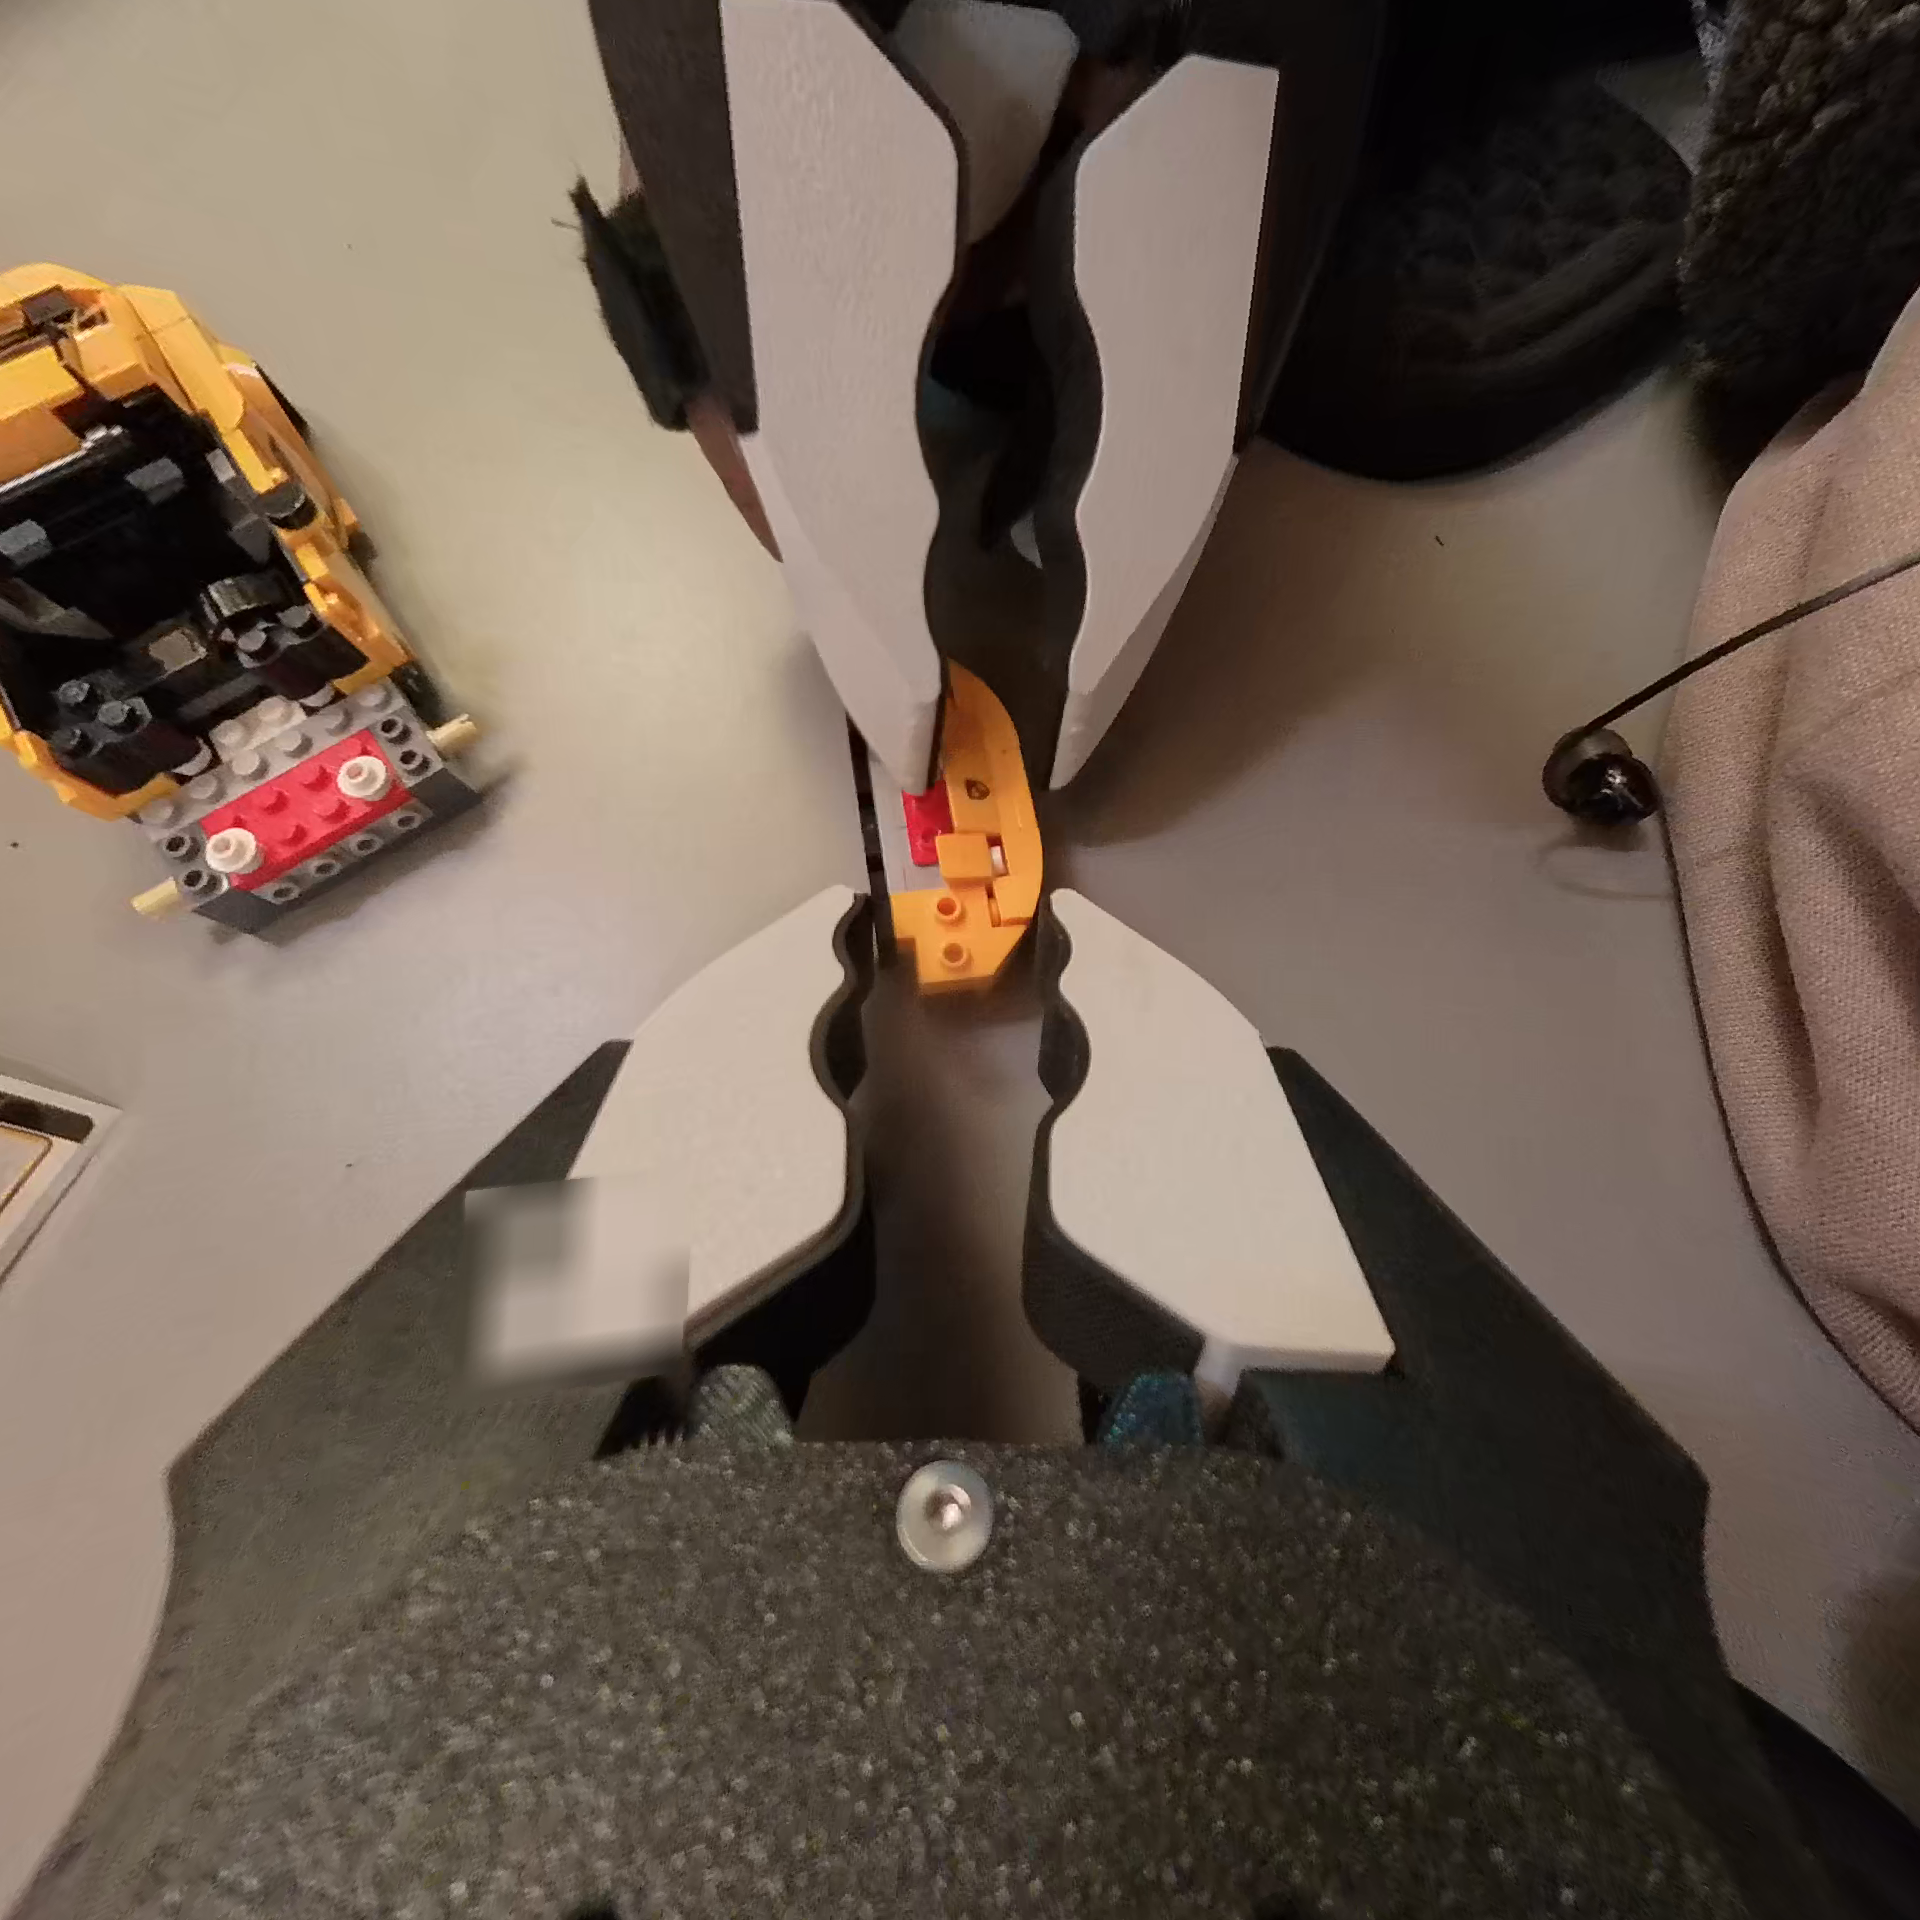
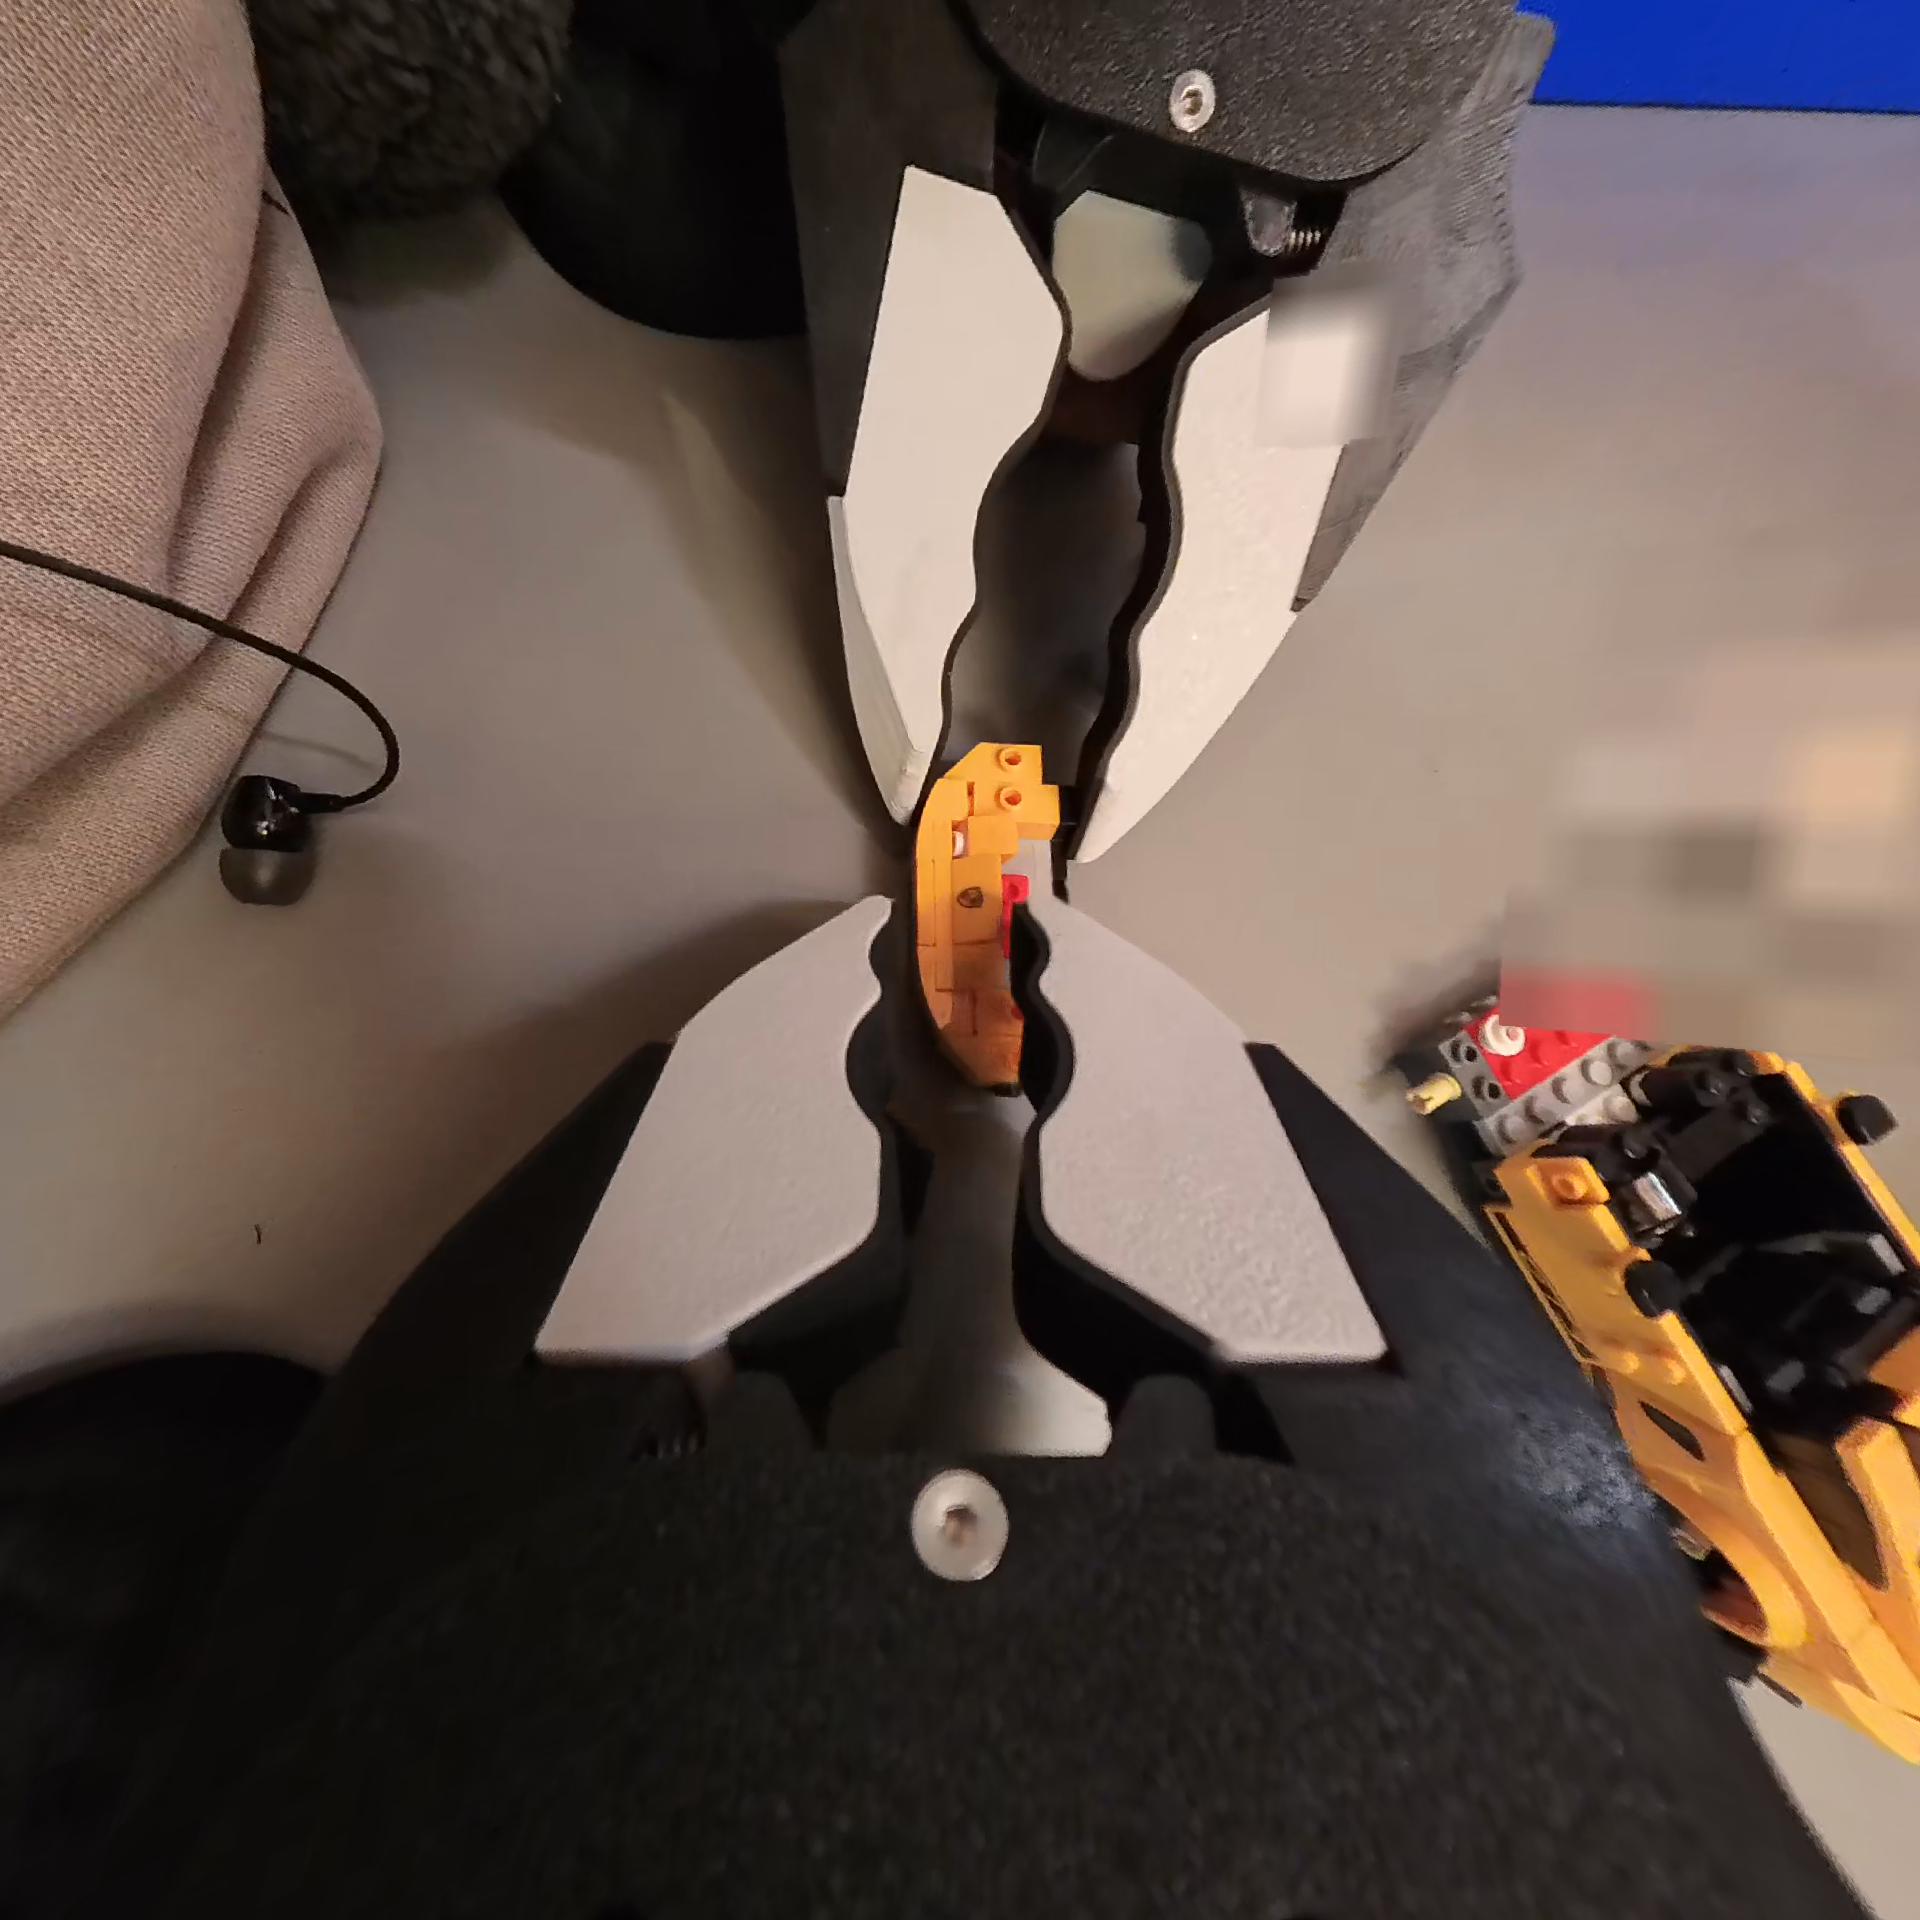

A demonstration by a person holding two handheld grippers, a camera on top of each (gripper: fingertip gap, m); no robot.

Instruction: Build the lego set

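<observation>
The left gripper [image 1: 951,914] and the right gripper [image 2: 961,935] meet tip to tip above the grey table [image 1: 540,499], and both are clamped on the same small lego piece [image 1: 971,831]. It is a curved orange assembly with a red brick and a light grey strip on its inner side. In the left wrist view the left gripper's two pale fingers [image 1: 748,1091] close on the near end of the piece, the one with two studs, while the right gripper [image 1: 987,758] reaches in from the far side and pinches the other end. In the right wrist view the roles swap: the right gripper's fingers [image 2: 1174,1164] hold the smooth tapered end, and the left gripper [image 2: 992,831] grips the studded end from beyond.

The piece is held off the table. Its long axis runs along the line from one gripper to the other, with the curved orange back bowed to one side and the red brick facing the other.

Taking the piece as the landmark, the partly built yellow and black lego car [image 1: 177,582] lies on the table well off to the red-brick side, its open red and grey studded end nearer the piece. On the bowed side, well apart, a black earbud [image 1: 1595,774] on a thin cable lies on the table beside beige cloth [image 1: 1808,935]. A dark fuzzy item [image 1: 1808,166] lies beyond the cloth.
</observation>
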